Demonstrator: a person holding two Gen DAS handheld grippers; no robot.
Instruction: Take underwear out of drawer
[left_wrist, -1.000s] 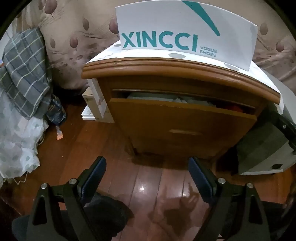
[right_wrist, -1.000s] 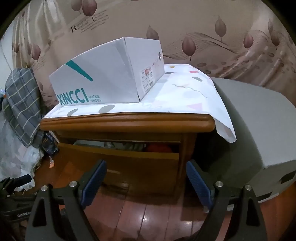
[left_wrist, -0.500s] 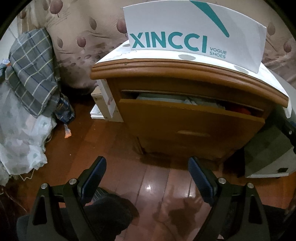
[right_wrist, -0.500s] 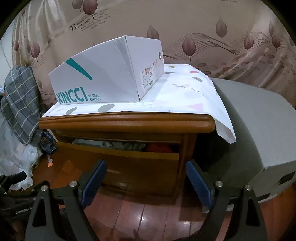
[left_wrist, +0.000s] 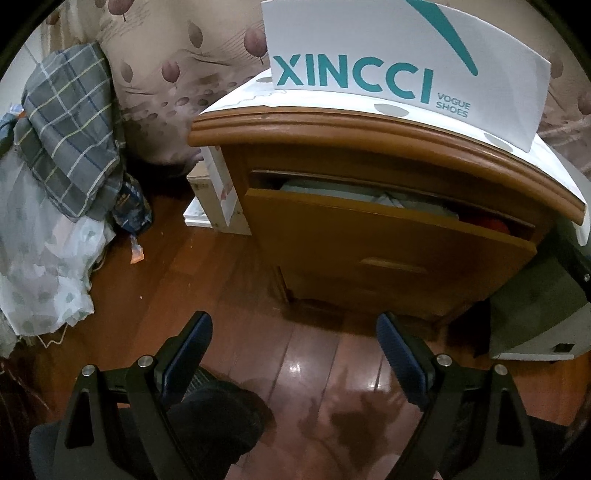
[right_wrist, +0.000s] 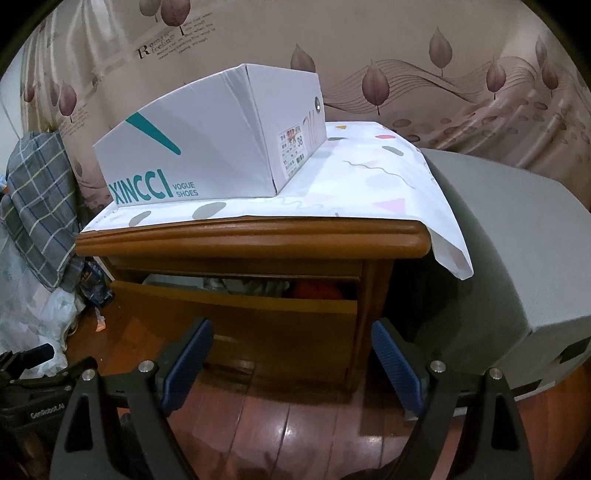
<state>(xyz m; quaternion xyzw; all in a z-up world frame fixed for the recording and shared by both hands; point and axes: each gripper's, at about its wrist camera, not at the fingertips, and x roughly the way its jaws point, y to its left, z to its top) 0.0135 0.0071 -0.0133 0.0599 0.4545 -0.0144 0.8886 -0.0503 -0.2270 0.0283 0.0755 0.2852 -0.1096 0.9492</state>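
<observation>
The underwear is not something I can pick out for certain — inside the drawer (right_wrist: 236, 314) I see only a strip of folded cloth: pale grey-green pieces (left_wrist: 354, 194) toward the left and middle, and an orange-red bundle (right_wrist: 319, 290) at the right end. The drawer is pulled out a little way from the nightstand (right_wrist: 255, 240), so its front panel stands forward of the frame and leaves a narrow gap along the top.

On the nightstand lies a white patterned cloth (right_wrist: 388, 184) that hangs over the right edge, and on that sits a white shoe box (right_wrist: 207, 147) with teal lettering. To the right of the nightstand, just beside it, stands a grey case (right_wrist: 517, 251). To its left, low on the floor, are small white boxes (left_wrist: 218, 199), and further left a plaid cloth (left_wrist: 70, 125) draped over pale fabric.

My left gripper (left_wrist: 293, 354) hangs over the wooden floor (left_wrist: 303, 369) in front of the nightstand, jaws spread wide with nothing between them. My right gripper (right_wrist: 290, 354) is also spread wide and empty — short of the drawer front, touching nothing.
</observation>
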